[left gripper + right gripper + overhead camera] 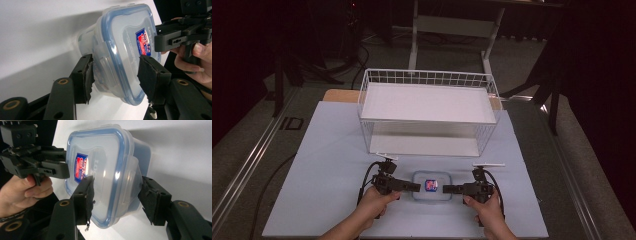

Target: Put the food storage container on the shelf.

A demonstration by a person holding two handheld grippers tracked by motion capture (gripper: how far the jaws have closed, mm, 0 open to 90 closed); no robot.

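Note:
A clear plastic container (431,186) with a blue-rimmed snap lid and a red and blue label sits on the pale table near its front edge. My left gripper (416,187) comes at it from the left, my right gripper (447,189) from the right, each held level in a hand. In the left gripper view the container's end (125,50) lies between my left gripper's (113,65) pads, which touch its latch and lid. In the right gripper view the other end (107,170) sits inside my right gripper (116,187), with a thin gap at one pad (152,197).
A white wire basket (362,100) with two shelf levels stands just behind the container, across the middle of the pale blue table mat (327,190). Table legs and cables sit on the dark floor beyond. Each gripper's cable trails back toward the front edge.

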